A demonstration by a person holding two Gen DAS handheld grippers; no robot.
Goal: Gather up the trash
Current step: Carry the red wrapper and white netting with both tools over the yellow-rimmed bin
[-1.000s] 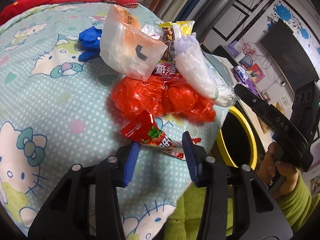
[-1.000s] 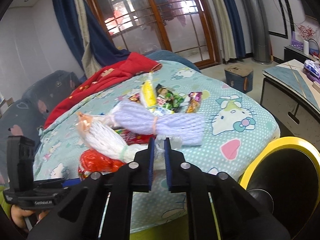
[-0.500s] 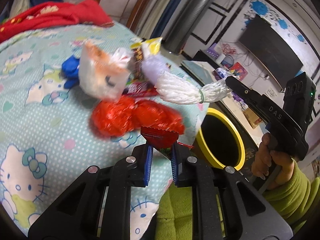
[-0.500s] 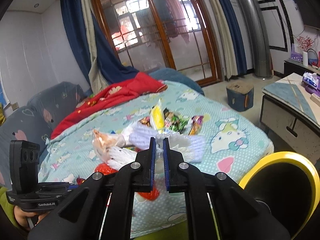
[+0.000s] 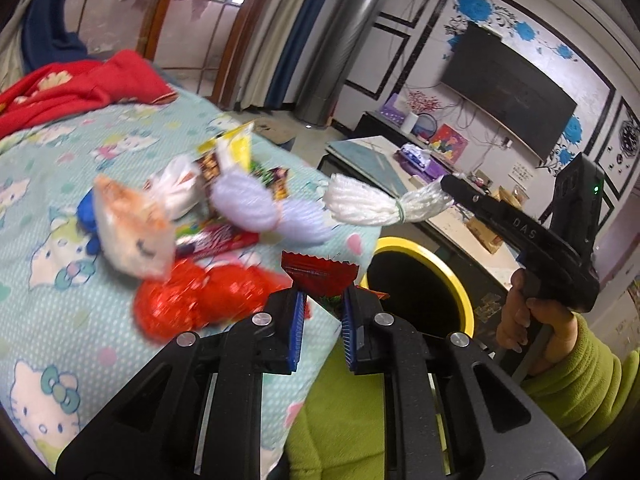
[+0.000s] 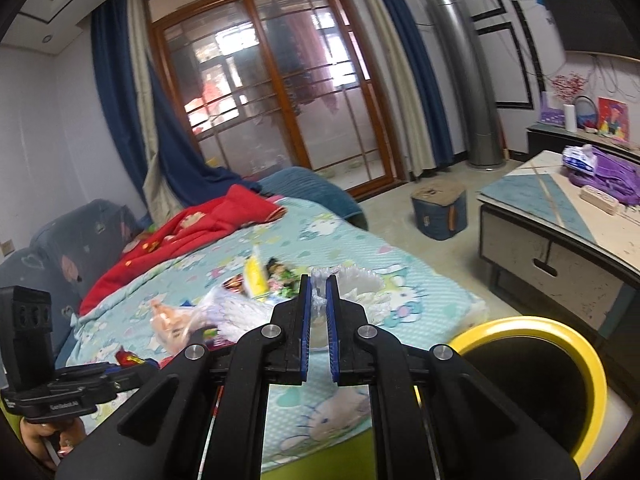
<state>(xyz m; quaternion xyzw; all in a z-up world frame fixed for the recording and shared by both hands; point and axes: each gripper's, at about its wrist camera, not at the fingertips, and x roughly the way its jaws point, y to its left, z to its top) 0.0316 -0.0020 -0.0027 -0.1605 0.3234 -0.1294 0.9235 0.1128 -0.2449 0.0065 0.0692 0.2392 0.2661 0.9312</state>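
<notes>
Red wrapper (image 5: 320, 276), lower half hidden between left gripper (image 5: 322, 312) pads

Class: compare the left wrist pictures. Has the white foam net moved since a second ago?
Yes. The white foam net, clamped in the right gripper, has left the trash pile and now hangs clear of the bedsheet, nearer the yellow-rimmed bin.

Your red wrapper (image 5: 318, 271) with its zigzag edge stands lifted off the bed. The white foam net (image 5: 370, 204) hangs level above the bed's edge. Red bag (image 5: 200, 300), wrappers and yellow-rimmed bin (image 5: 460, 280) lie beside.
</notes>
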